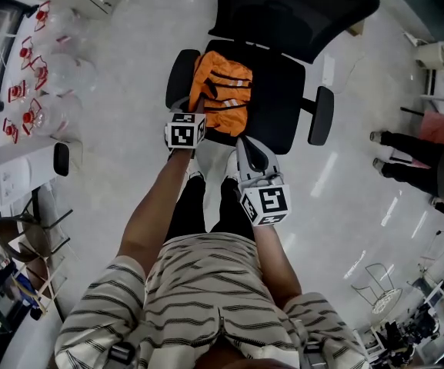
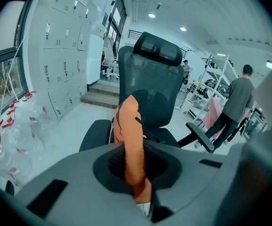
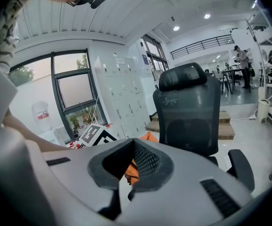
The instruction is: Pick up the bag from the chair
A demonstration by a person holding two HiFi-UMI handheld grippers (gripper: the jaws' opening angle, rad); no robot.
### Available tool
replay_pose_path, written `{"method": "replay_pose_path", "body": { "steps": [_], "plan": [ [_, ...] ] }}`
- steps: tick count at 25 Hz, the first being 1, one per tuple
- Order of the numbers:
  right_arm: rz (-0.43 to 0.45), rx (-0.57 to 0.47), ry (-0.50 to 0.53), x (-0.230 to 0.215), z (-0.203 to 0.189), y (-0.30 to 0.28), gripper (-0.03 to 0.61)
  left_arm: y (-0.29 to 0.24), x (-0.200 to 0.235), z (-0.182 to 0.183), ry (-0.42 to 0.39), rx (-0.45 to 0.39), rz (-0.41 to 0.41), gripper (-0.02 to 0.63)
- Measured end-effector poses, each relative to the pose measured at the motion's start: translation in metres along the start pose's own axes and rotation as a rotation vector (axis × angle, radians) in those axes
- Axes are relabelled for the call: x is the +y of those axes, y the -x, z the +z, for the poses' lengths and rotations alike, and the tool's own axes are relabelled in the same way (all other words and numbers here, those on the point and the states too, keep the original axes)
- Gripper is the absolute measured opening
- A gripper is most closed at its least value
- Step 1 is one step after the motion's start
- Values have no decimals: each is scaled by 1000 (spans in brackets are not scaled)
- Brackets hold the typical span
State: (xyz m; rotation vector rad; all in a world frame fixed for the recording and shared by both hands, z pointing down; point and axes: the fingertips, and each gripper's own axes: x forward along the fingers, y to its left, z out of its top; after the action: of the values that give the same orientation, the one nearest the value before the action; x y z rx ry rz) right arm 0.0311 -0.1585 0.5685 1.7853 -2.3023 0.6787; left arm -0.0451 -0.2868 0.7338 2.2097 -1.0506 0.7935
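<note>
Head view, left to right: clear plastic bags with red markings lie on the floor at far left. The left hand-held gripper reaches the near left edge of the orange bag. Its jaws are narrow and clamped on a fold of the orange fabric, which in the left gripper view runs up between them as a strip. The bag rests on the left half of the seat of the black office chair, beside the left armrest. The right hand-held gripper hovers just in front of the seat edge, near the bag but apart from it. Its jaws are together and grip nothing, and the bag shows beyond them in the right gripper view. A person stands at far right, well apart from the chair
</note>
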Motion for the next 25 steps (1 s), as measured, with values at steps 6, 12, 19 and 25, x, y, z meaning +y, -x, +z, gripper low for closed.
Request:
{"method": "replay_pose_path", "body": {
  "steps": [6,12,19,25],
  "plan": [
    [-20,-11,-7,-8,1,11,18,6,-20,11,-36,-26,-22,38],
    [-40,-28,-10,-15,5,21,18,13,-38,16,-52,-41,-34,38],
    [-54,-45,-12,-22,11,31,18,22,-55,23,-71,-64,-41,37],
    [-61,-63,-10,-26,18,36,18,29,-65,31,-83,-77,-43,37]
  ]
}}
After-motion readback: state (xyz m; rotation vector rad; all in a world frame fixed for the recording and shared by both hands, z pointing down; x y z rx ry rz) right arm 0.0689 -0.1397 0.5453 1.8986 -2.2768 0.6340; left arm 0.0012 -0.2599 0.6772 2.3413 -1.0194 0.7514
